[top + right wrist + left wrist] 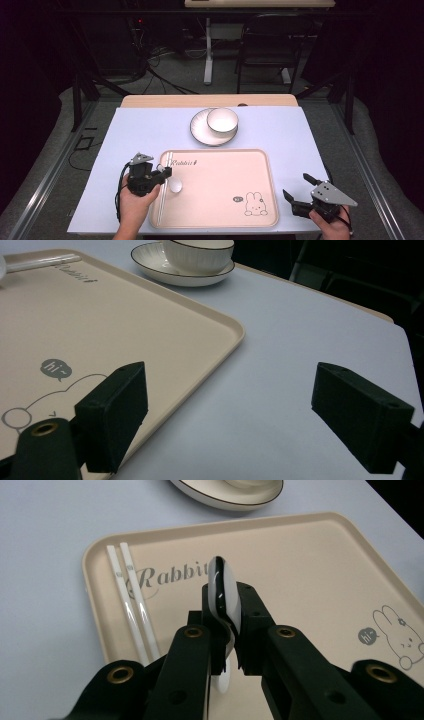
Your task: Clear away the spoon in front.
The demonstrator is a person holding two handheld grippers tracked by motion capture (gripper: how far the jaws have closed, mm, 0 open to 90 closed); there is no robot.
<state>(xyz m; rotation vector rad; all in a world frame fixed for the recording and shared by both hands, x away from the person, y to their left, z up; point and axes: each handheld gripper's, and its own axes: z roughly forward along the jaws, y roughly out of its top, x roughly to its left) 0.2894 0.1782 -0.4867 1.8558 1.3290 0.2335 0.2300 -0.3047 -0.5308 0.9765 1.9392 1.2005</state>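
Observation:
My left gripper [166, 173] is shut on a white ceramic spoon [175, 185] over the left part of the beige tray [220, 165]. In the left gripper view the spoon [225, 587] stands on edge between the black jaws of this gripper [230, 600], its bowl hanging below them. A pair of white chopsticks [161, 210] lies along the tray's left rim, just left of the spoon [131, 600]. My right gripper [299, 186] rests open at the table's front right, off the tray's corner, with nothing between its jaws [230, 405].
A white bowl [222, 120] sits on a white plate [200, 134] behind the tray; the plate [165, 272] also appears in the right gripper view. A rabbit drawing [255, 204] marks the tray's front right. The pale blue tabletop [145, 130] surrounds the tray.

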